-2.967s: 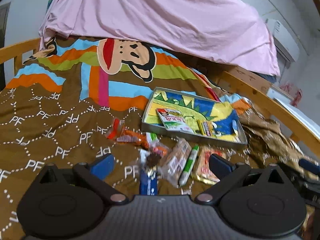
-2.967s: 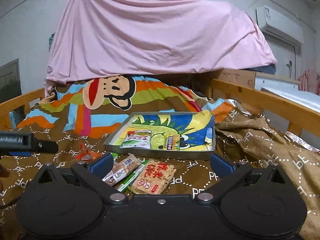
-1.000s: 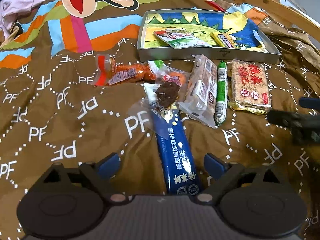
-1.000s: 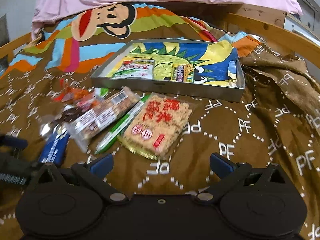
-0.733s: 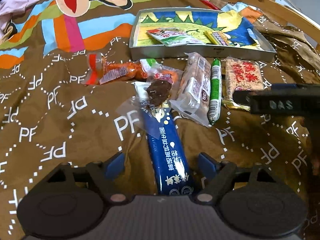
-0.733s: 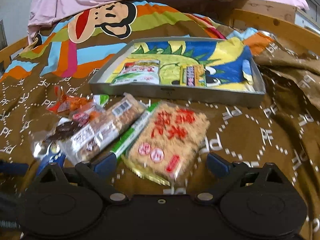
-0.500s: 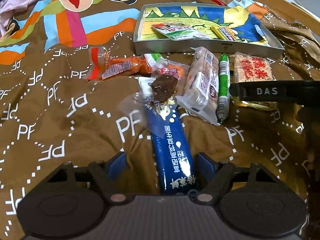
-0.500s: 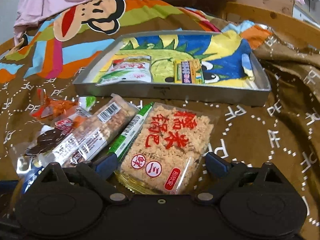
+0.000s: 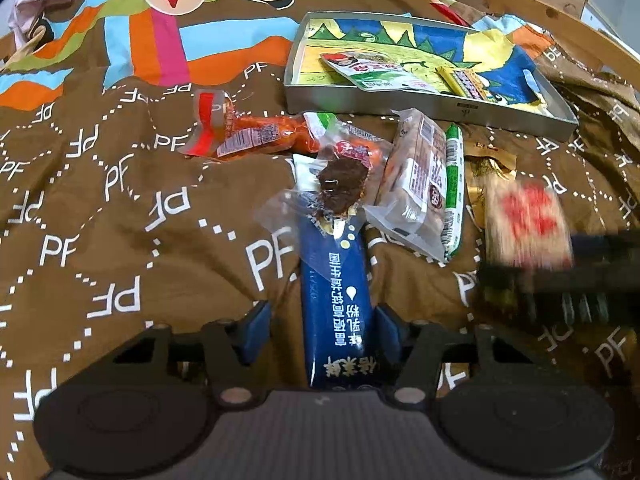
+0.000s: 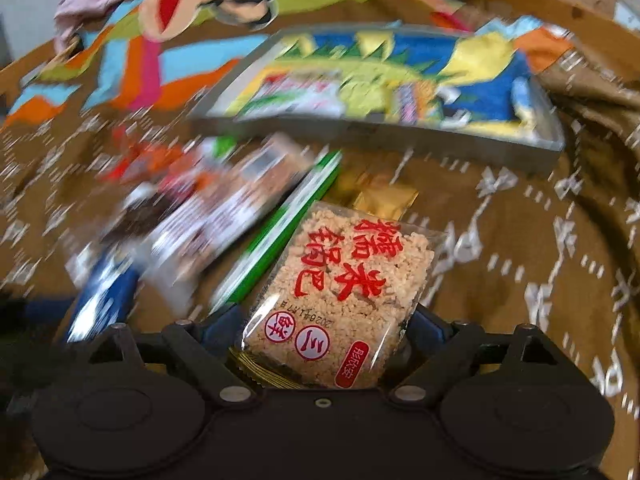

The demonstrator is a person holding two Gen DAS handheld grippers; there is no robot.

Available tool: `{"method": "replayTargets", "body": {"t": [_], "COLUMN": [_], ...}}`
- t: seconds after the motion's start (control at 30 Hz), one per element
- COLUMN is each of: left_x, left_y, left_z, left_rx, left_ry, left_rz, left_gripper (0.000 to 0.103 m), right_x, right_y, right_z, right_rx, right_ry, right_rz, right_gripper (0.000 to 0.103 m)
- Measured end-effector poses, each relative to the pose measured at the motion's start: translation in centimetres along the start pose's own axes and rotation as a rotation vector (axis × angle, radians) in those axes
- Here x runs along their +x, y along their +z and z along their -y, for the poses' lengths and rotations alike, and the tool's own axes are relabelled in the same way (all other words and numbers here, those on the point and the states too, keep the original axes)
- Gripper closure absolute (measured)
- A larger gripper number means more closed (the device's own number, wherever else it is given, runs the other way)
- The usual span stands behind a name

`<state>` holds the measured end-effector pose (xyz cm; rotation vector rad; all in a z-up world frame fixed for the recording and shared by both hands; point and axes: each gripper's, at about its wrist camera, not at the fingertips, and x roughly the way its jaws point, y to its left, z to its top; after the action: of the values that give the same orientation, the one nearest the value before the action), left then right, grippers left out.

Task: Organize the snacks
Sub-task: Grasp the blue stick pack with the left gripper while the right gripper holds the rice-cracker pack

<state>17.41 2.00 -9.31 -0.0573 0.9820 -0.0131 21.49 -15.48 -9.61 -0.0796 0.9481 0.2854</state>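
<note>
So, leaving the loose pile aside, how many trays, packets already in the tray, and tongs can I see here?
Tray: 1, the tray
Packets in it: 2, the green-and-red packet and the yellow packet
Tongs: 2, the left tongs and the right tongs, which grip the rice cracker packet
Total: 5

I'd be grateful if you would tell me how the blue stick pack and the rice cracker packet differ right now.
The blue stick pack is long, narrow and opaque; the rice cracker packet is squarish and clear, showing tan cracker under red print. The blue stick pack lies on the brown blanket with the left tool straddling it, not clamped; the rice cracker packet is gripped by the right tool. Both sit outside the tray.
</note>
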Motion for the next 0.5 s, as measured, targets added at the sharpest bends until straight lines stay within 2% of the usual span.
{"method": "replayTargets", "body": {"t": [0.07,0.17,0.33,0.4,0.5], "left_x": [0.1,0.5,0.8,0.9,0.6], "left_y": [0.0,-0.1,-0.1,-0.1,0.0], "left_z": [0.0,0.3,0.1,0.0,-0.1], "left_rx": [0.000,0.033,0.027,0.021,0.020], "left_ry": [0.002,0.005,0.001,-0.003,0.006], "left_rz": [-0.002,-0.004,-0.008,-0.010,-0.016], "left_gripper": [0.042,0.037,0.033,0.033,0.042], "right_x": [-0.5,-0.1,0.8,1.0,0.8], "right_y": [-0.7,-1.1,-0.8,-0.7,-0.7], "right_z": [-0.5,-1.2,-1.0,-0.6,-0.8], "right_rx": [-0.023,-0.071,-0.026,-0.008,-0.019], "right_ry": [0.022,0.017,0.004,0.008,-0.008], "right_rz": [-0.016,-0.017,-0.013,-0.015,-0.011], "right_gripper": [0.014,0.012,0.009,0.009,0.017]}}
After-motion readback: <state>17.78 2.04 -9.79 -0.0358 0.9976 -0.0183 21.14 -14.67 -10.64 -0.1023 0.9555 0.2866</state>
